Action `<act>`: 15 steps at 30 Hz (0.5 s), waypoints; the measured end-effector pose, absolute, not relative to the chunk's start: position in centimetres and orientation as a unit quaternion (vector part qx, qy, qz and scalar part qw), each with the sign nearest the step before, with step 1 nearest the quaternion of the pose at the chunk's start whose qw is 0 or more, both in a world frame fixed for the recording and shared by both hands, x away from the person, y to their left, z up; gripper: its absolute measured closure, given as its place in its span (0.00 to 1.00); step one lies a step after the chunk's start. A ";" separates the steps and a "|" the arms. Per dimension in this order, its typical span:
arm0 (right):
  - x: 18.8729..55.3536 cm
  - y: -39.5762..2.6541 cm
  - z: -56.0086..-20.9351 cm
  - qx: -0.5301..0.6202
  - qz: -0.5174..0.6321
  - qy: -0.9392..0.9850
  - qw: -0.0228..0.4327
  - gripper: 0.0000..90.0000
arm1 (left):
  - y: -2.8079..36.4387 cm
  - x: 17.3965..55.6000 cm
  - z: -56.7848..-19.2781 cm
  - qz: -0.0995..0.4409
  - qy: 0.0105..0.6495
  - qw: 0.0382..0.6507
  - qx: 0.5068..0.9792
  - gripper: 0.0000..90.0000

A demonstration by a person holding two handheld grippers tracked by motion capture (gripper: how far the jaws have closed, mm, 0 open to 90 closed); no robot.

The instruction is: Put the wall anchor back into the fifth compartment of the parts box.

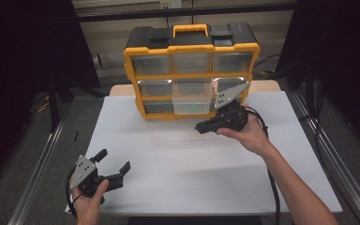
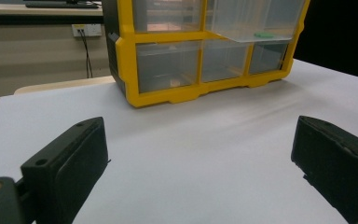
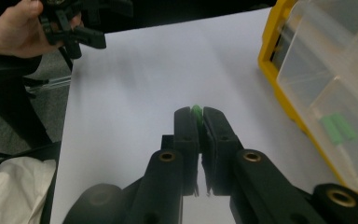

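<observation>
My right gripper (image 3: pixel 196 122) pinches a small green piece (image 3: pixel 196 110) near the open drawer (image 3: pixel 335 88); so slight a hold could drop it onto the surface (image 3: pixel 140 93).

Glossy yellow plastic organizer (image 1: pixel 191 48) with clear plastic drawers (image 1: pixel 191 101) stands on a matt white paper-like table cover (image 1: pixel 178 159).

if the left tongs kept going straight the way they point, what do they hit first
Probably the yellow organizer: the left tongs stand open, aimed over bare white paper at its bottom drawers. Depth is hard to judge.
</observation>
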State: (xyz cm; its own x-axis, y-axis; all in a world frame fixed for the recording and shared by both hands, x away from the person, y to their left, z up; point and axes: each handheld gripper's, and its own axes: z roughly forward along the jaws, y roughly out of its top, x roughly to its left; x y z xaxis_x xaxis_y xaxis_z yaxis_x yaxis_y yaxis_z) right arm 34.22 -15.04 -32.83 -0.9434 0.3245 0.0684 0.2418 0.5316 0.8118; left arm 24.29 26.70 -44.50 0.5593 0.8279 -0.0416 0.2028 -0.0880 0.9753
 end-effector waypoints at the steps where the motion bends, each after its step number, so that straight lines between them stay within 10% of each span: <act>1: 34.4 -15.0 -32.5 0.161 0.456 0.874 0.050 0.95 | 26.7 24.3 -44.5 0.278 0.377 0.560 0.683 0.04; 15: 37.3 -14.7 -28.3 0.168 0.454 0.871 0.086 0.95 | 26.7 24.2 -44.5 0.277 0.377 0.561 0.683 0.04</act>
State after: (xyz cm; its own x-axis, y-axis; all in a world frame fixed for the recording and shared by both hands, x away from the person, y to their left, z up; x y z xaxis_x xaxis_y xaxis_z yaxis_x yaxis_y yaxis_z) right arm 37.25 -14.67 -28.28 -0.9289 0.3704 0.0028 0.2145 0.5315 0.8194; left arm 24.25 26.69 -44.48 0.5619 0.8261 -0.0435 0.2039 -0.0874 0.9751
